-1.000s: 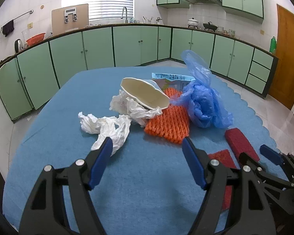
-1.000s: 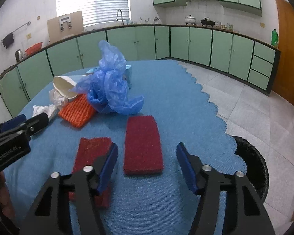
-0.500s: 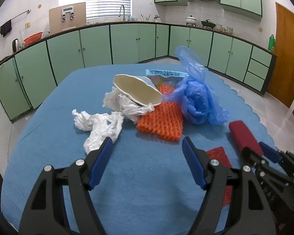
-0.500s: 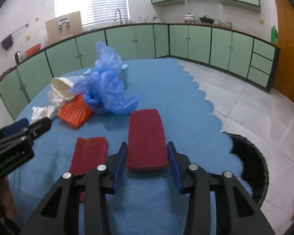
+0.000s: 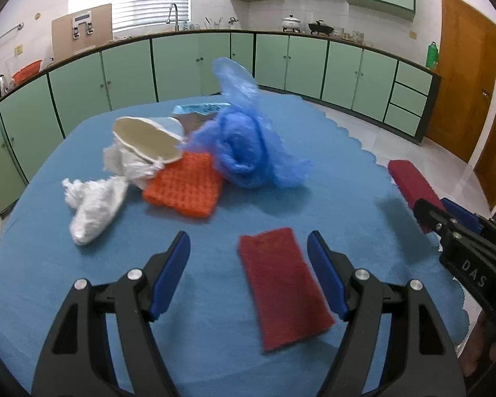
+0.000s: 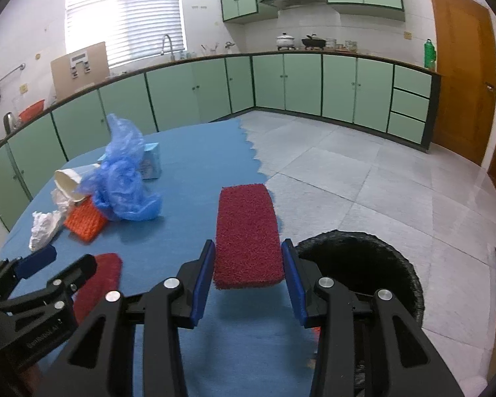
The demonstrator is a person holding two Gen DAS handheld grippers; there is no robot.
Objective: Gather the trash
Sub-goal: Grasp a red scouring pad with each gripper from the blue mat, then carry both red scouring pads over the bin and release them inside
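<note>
A round desk (image 5: 215, 347) under a blue cloth fills a kitchen lined with pale green cabinets (image 6: 314, 82), a bright blind over the sink, an orange-brown door on the right and grey floor tiles. The right gripper (image 6: 248, 273) is raised off the desk, angled down, its blue pads clamped on the near end of a thick red sponge (image 6: 246, 228) that juts out past the scalloped cloth edge; a black-lined bin (image 6: 363, 264) sits just beside it on the floor. The left gripper (image 5: 248, 276) hangs low over the cloth with jaws wide and nothing in them, a flat red pad (image 5: 281, 294) lying between its fingers. Further back sits the litter pile: crumpled white tissue (image 5: 92, 205), a tipped paper cup (image 5: 145, 142), orange foam netting (image 5: 185, 188), a blue plastic bag (image 5: 248, 145) and a light blue carton (image 6: 150, 162), its print too small to read. On the right gripper's body, seen from the left camera, the letters "DAS" show.
</note>
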